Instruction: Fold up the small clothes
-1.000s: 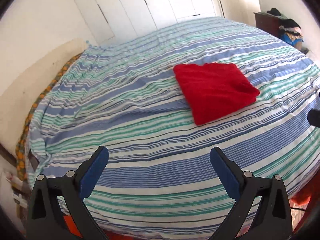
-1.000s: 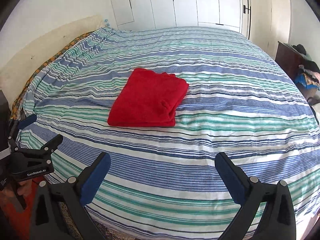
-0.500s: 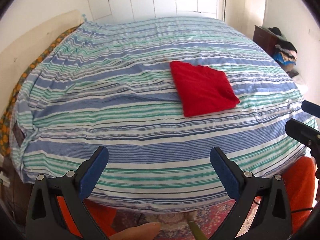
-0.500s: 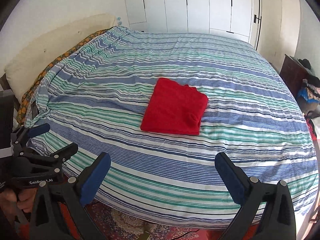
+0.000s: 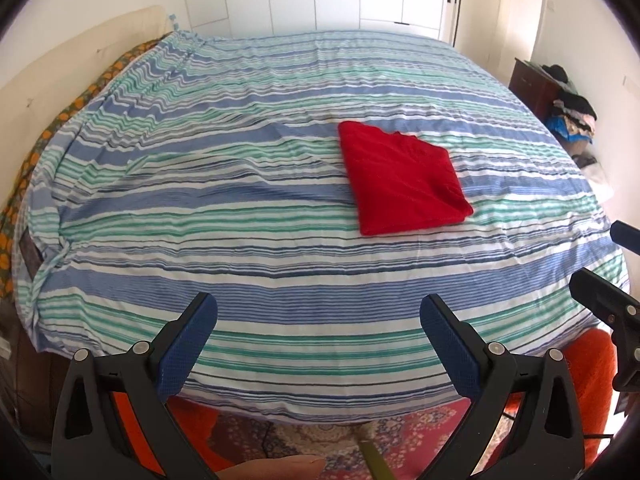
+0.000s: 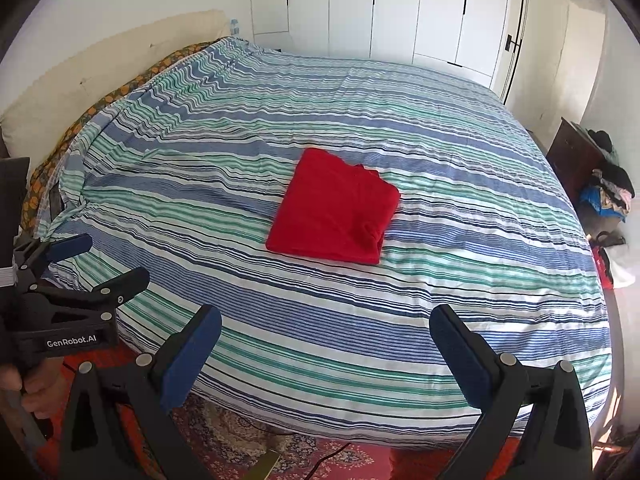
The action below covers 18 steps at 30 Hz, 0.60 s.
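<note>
A red garment (image 5: 402, 180) lies folded into a neat square on the striped bedspread (image 5: 240, 208), right of the bed's middle; it also shows in the right wrist view (image 6: 336, 210). My left gripper (image 5: 318, 344) is open and empty, held back over the bed's near edge. My right gripper (image 6: 326, 354) is open and empty, also back at the near edge. Each gripper shows in the other's view: the right one at the far right (image 5: 608, 268), the left one at the far left (image 6: 92, 264). Both are well clear of the garment.
A cream headboard (image 6: 100, 60) and an orange patterned sheet (image 5: 36, 152) run along the bed's left side. White wardrobe doors (image 6: 400, 8) stand behind. A dark cabinet with piled clothes (image 6: 600, 180) is at the right. A patterned rug (image 5: 320, 436) lies below.
Both grippers have pulled back and up from the bed, so the garment looks smaller and farther. The bed's near edge and the rug have come into view. The garment has not moved.
</note>
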### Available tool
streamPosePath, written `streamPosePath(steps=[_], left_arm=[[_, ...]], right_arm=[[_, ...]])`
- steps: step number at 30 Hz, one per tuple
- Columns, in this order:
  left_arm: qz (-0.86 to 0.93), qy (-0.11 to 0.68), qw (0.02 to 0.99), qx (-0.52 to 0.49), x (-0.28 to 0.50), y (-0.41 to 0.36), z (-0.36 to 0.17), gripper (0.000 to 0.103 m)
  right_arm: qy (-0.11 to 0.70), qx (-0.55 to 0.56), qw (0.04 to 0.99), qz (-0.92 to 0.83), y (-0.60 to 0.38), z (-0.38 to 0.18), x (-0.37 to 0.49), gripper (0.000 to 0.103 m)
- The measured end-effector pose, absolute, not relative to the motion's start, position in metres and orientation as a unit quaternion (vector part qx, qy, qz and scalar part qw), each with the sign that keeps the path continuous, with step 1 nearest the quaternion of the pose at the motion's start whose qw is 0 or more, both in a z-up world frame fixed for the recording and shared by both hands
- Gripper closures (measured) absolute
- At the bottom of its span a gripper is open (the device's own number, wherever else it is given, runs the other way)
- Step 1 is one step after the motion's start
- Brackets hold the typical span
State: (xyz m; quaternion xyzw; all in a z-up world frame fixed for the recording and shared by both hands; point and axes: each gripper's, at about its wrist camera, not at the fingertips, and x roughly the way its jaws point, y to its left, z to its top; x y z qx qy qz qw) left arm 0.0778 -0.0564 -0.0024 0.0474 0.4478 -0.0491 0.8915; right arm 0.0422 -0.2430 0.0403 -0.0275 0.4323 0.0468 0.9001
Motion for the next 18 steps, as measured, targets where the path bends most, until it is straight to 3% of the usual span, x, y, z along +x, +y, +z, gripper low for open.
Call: streamPosePath(steps=[18], left_arm=[[-0.057, 0.443, 0.894, 0.045, 0.0805, -0.0606, 0.0054, 0.002]], right_arm=[[0.434, -0.043, 0.899, 0.033, -0.2416, 0.0421, 0.0416, 0.0]])
